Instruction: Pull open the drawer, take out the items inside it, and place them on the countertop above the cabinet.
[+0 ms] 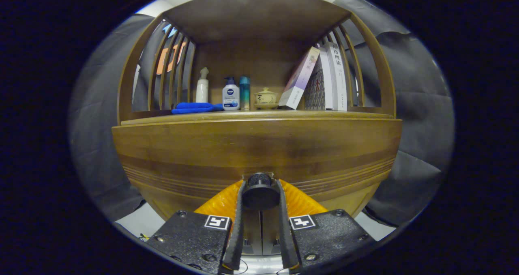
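Gripper view: fingers (260,194) clenched on drawer knob (259,192); wooden countertop (259,114) holds bottles, books, blue cloth (194,107).

On my feed the white book (337,70) on the shelf carries the spine characters 格理论, and the leaning book (299,80) beside it has print too small to make out. The pump bottle (230,93) has a round blue brand badge, and the lidded cup (266,96) one dark brushed character. I see two square coded markers (217,222) on the gripper (260,185), whose fingers clamp the drawer knob (260,194).
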{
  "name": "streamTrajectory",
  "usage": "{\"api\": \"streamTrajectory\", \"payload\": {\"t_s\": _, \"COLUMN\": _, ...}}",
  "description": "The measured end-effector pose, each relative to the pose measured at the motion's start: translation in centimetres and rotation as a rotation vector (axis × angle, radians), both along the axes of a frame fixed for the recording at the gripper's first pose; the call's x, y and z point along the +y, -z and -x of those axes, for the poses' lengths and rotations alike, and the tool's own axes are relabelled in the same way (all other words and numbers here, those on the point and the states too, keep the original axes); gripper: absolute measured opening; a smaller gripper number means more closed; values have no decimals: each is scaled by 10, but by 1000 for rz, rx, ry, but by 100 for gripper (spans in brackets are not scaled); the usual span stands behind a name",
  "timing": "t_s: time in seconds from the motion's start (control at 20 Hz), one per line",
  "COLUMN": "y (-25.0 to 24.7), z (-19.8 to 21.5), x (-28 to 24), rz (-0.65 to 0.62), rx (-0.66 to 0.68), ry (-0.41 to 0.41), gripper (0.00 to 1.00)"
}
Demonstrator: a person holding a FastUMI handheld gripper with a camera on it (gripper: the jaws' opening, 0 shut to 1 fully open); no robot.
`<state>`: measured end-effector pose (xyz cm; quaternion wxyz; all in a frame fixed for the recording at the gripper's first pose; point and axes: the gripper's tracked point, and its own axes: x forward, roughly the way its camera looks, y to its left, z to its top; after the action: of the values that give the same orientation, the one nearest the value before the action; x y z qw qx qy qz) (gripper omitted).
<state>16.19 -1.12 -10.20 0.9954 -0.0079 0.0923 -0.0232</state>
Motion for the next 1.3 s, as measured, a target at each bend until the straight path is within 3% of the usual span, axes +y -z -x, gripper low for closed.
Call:
{"api": "streamTrajectory", "payload": {"t_s": 0.65, "y": 1, "z": 61, "x": -7, "rz": -14, "rx": 14, "ry": -25, "gripper": 37}}
{"api": "streamTrajectory", "payload": {"t_s": 1.3, "y": 6, "z": 73, "x": -10, "rz": -24, "rx": 51, "ry": -26, "gripper": 37}}
